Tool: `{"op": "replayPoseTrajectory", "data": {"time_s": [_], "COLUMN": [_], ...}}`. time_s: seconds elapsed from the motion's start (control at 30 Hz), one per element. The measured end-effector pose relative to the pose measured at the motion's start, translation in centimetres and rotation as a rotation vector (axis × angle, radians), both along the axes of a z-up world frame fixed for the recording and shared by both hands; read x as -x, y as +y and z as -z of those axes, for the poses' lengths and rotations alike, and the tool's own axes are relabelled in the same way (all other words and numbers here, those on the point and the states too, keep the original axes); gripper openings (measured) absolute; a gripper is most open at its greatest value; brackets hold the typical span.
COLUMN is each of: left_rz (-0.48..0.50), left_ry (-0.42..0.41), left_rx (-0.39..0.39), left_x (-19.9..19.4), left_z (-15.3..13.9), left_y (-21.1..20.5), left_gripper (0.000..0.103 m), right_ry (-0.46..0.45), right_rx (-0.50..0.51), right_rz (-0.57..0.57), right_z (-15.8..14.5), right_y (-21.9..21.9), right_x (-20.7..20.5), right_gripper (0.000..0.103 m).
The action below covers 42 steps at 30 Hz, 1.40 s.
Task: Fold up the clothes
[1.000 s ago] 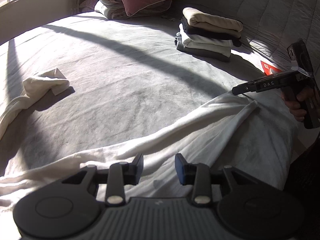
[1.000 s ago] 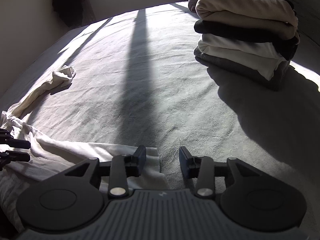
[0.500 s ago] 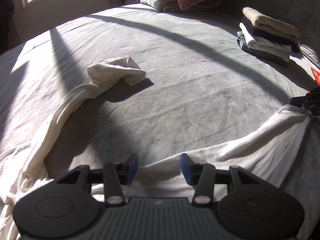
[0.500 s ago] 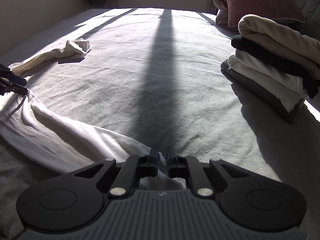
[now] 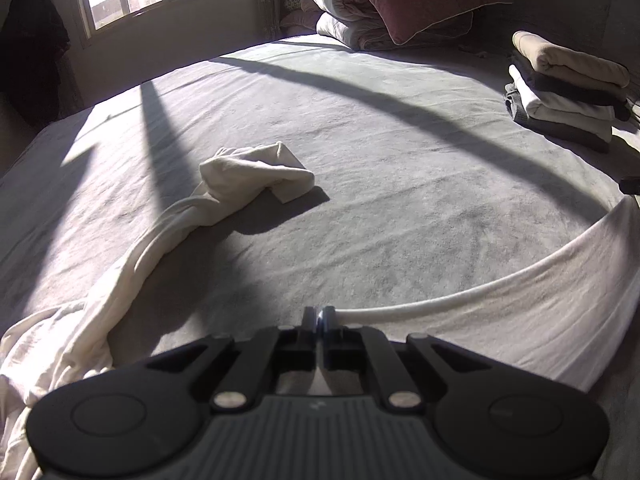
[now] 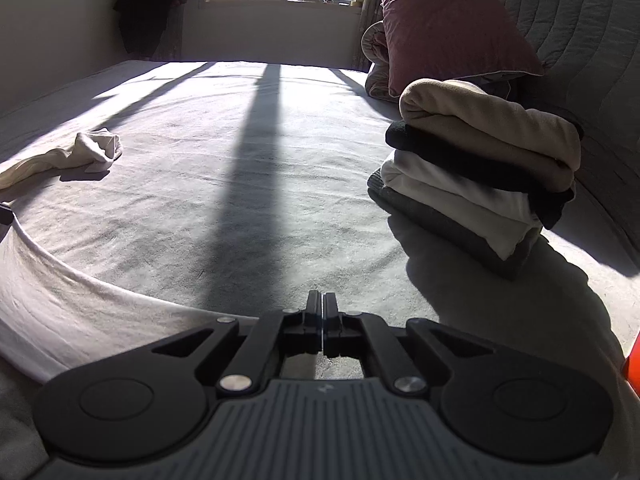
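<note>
Left gripper jaws clamped on the hem of the cream garment; right gripper jaws pressed together on the same hem's other end. The cloth edge is stretched taut between them along the near side of the grey bed. One sleeve trails across the bedspread. Stack of folded clothes sits by the headboard.

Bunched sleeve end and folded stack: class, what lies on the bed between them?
Nothing: between the bunched sleeve end and the folded stack there is only bare grey bedspread crossed by shadow bands. Both wrist views show it.
</note>
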<state>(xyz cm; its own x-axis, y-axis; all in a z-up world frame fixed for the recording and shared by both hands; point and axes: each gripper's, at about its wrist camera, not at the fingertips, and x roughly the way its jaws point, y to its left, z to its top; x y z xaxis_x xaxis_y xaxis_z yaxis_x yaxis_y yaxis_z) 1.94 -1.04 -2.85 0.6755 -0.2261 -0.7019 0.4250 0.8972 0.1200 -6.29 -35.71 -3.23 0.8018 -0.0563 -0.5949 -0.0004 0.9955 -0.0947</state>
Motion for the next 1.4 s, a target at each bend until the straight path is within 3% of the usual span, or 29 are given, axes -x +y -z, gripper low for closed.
{"op": "replayPoseTrajectory", "data": {"time_s": [0.17,0.5,0.57,0.6,0.7,0.8,0.97,1.27,1.4], "left_rz": [-0.037,-0.056,-0.068,-0.075,-0.072,0.01,0.207,0.474,0.585], "left_ry": [0.025,-0.041,-0.037,-0.035,-0.061,-0.08,-0.032,0.056,0.134], "left_rx": [-0.033,-0.074,-0.052,-0.04,-0.009,0.028,0.063,0.07,0.088], "left_x": [-1.0,-1.3,-1.1,-1.0,-0.1,1.7,4.6,9.0,10.7], "left_z": [1.2,2.5,2.1,1.8,0.9,0.2,0.5,1.6,1.8], "left_y": [-0.8,-2.1,-1.7,-1.5,-1.1,-1.5,-3.4,-4.4,-3.9], "left_gripper": [0.003,0.003,0.009,0.011,0.026,0.028,0.028,0.028,0.028], "right_ry": [-0.002,0.057,0.067,0.061,0.043,0.05,0.139,0.272,0.317], "right_rx": [0.003,-0.001,0.005,0.017,0.028,-0.009,-0.11,-0.104,-0.101], "right_rz": [0.005,0.066,0.075,0.079,0.054,-0.011,-0.147,-0.241,-0.277], "right_z": [-0.2,1.3,1.3,1.0,0.1,-0.4,0.0,0.6,0.7], "right_y": [0.4,0.4,0.6,0.8,1.6,2.7,5.6,6.5,6.8], "right_x": [-0.9,-3.2,-3.1,-3.0,-2.2,-1.4,-0.3,2.7,4.1], "right_gripper": [0.0,0.0,0.0,0.012,0.015,0.017,0.017,0.019,0.033]}}
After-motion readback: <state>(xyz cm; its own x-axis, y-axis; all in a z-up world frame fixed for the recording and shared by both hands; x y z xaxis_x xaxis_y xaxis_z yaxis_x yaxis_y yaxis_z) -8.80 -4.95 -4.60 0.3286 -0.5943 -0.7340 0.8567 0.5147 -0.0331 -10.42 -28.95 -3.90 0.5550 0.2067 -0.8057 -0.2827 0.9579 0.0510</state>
